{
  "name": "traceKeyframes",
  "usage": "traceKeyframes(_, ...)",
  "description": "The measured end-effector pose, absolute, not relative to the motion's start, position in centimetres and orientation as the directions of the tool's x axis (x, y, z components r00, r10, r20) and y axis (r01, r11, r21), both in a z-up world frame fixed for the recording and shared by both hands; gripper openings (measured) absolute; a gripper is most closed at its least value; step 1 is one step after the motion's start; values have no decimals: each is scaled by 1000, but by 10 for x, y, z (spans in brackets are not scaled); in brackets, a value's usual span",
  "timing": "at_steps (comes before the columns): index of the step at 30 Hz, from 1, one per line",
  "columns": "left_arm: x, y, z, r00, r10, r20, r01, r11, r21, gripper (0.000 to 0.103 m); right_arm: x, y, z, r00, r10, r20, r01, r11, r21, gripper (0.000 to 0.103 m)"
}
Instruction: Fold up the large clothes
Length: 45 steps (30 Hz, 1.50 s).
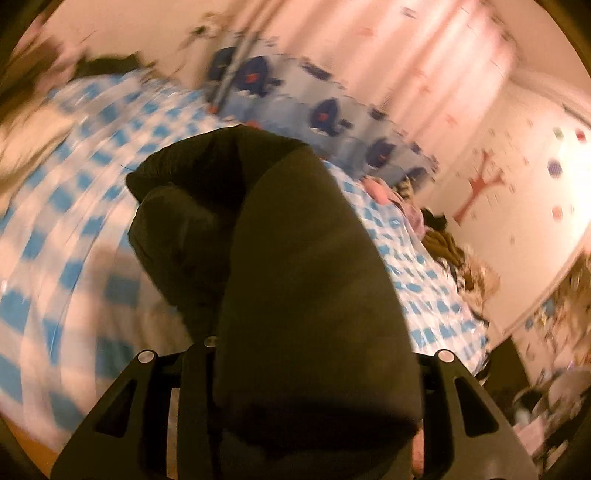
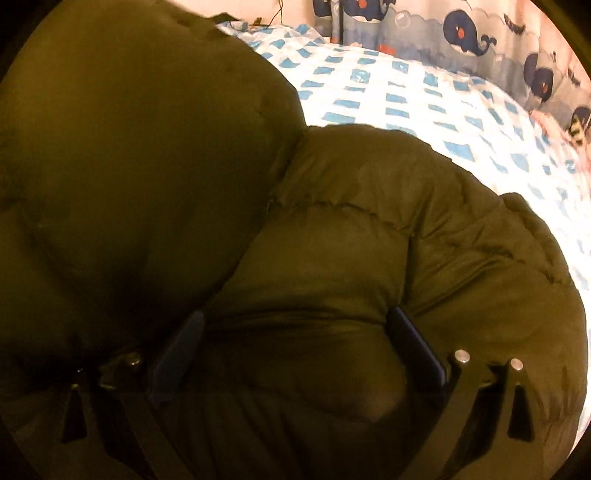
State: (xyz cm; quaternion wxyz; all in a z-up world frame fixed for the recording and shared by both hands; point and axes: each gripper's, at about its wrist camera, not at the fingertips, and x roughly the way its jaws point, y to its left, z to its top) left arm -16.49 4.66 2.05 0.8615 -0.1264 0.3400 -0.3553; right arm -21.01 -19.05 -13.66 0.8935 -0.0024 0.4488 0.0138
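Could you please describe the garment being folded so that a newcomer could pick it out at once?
Start at the bed with the blue-and-white checked sheet, bordered by a whale-print curtain. On it lies a dark olive puffer jacket. Its puffy, stitched quilting and plain dark colour set it apart from the pale patterned fabrics around it.

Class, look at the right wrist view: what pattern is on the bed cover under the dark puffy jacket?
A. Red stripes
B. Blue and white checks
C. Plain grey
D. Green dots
B: the bed cover beyond the dark olive puffy jacket shows blue squares on white.
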Motion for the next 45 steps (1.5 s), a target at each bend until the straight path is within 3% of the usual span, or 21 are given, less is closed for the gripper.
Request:
traceKeyframes(6, -185, -35, 51, 493, -680, -542, 645, 704, -296, 36, -277, -269, -94, 752, 190, -631, 50, 938, 342, 96)
traceKeyframes(11, -219, -118, 49, 452, -659, -601, 736, 656, -165, 36, -325, -367, -100, 826, 430, -364, 2, 645, 764, 96)
traceKeyframes(13, -231, -146, 41, 428, -656, -622, 766, 629, -136, 36, -337, -396, -104, 847, 447, -287, -11, 555, 832, 96)
traceKeyframes(20, -262, -233, -2, 358, -611, -707, 835, 548, -52, 38, -372, -460, -116, 890, 432, -149, -23, 368, 929, 97)
traceKeyframes(22, -273, -254, -17, 349, -584, -733, 852, 524, -11, 42, -380, -474, -114, 904, 403, -145, -14, 365, 931, 97)
traceKeyframes(26, -299, -287, -49, 351, -511, -785, 890, 443, 110, 67, -386, -492, -91, 917, 358, -178, -1, 448, 894, 97)
traceKeyframes(27, -302, -292, -52, 355, -503, -788, 894, 429, 129, 69, -383, -495, -85, 914, 357, -192, -1, 475, 880, 97)
traceKeyframes(31, -322, -306, -68, 373, -465, -803, 904, 375, 204, 86, -349, -493, -61, 861, 389, -327, 13, 625, 780, 97)
traceKeyframes(35, -348, -296, -66, 400, -455, -795, 904, 340, 260, 88, -318, -472, -71, 778, 415, -471, 33, 722, 691, 97)
traceKeyframes(37, -359, -283, -60, 392, -464, -794, 910, 324, 260, 88, -310, -457, -86, 729, 339, -595, 86, 817, 571, 97)
traceKeyframes(40, -368, -257, -47, 370, -489, -790, 919, 318, 234, 88, -302, -451, -109, 690, 379, -616, 80, 806, 586, 97)
traceKeyframes(45, -360, -197, -4, 269, -614, -742, 934, 355, 46, 88, -303, -450, -120, 694, 303, -653, 113, 850, 514, 97)
